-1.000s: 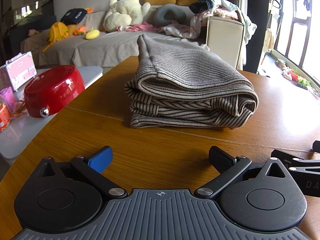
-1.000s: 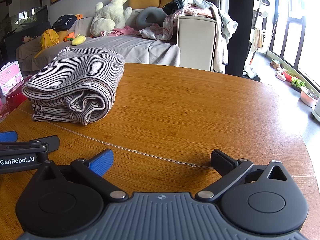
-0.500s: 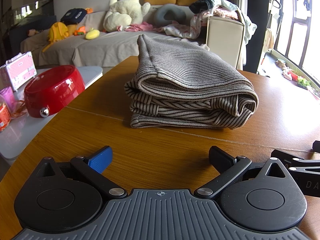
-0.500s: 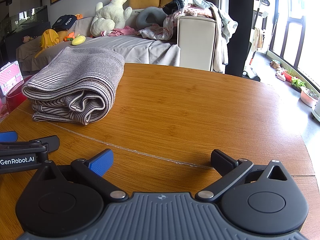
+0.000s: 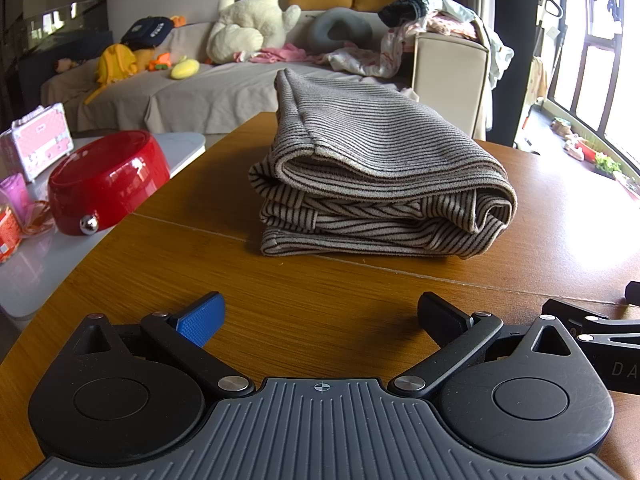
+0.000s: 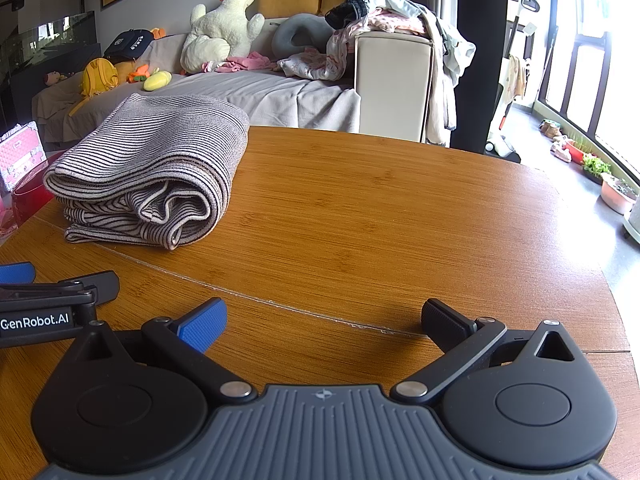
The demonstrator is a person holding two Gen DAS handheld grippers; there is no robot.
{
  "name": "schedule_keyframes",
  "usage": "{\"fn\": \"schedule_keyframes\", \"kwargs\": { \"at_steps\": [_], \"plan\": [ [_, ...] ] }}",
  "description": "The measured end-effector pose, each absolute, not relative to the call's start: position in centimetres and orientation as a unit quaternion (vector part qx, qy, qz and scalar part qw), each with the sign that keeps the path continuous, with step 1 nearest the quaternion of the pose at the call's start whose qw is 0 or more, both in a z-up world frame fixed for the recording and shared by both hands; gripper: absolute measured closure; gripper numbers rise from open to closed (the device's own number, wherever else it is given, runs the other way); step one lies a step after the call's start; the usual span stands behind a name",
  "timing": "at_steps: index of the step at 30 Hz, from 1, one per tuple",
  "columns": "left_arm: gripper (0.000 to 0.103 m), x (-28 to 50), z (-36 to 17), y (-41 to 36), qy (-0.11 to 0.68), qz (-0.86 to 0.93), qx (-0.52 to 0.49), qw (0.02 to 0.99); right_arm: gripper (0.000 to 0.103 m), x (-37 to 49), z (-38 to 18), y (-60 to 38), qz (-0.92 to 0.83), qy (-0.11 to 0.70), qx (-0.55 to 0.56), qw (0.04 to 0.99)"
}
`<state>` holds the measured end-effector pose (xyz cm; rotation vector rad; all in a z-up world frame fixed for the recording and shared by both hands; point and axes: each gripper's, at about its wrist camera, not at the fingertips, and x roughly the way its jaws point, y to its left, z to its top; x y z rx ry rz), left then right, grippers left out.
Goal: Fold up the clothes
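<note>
Wood table point(image 5: 168, 264) is filling the foreground, with a sofa point(image 5: 208, 96) running along the wall behind it, carrying a plush duck point(image 5: 252, 16), a neck pillow point(image 5: 340, 32) and loose clothes point(image 5: 420, 28).

Both grippers are sitting low over the near edge of the table, side by side. The left gripper point(image 5: 320, 314) is holding its jaws spread wide with nothing between them. The right gripper point(image 6: 324, 318) is likewise gaping and gripping nothing.

A folded striped sweater point(image 5: 376, 176) is lying on the table straight ahead of the left gripper, well apart from its fingertips, its layered edges facing the tool. From the right gripper the sweater point(image 6: 160, 172) is lying ahead and off to the left, also out of reach of the fingers.

Left of the left gripper, beyond the table edge, a red bowl point(image 5: 104, 180) and a pink case point(image 5: 40, 140) are resting on a white side table point(image 5: 48, 252).
</note>
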<state>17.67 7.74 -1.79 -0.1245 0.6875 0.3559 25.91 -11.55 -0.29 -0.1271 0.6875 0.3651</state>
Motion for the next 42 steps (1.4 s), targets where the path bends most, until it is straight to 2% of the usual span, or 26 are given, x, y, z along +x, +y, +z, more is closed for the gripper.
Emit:
{"fn": "schedule_keyframes", "kwargs": {
  "at_steps": [42],
  "plan": [
    [0.000,16.2,-1.6,6.8,0.356,0.136,-0.052,0.923,0.000,25.9,-0.3,-11.6,0.178,0.335,-0.062,0.923]
  ]
}}
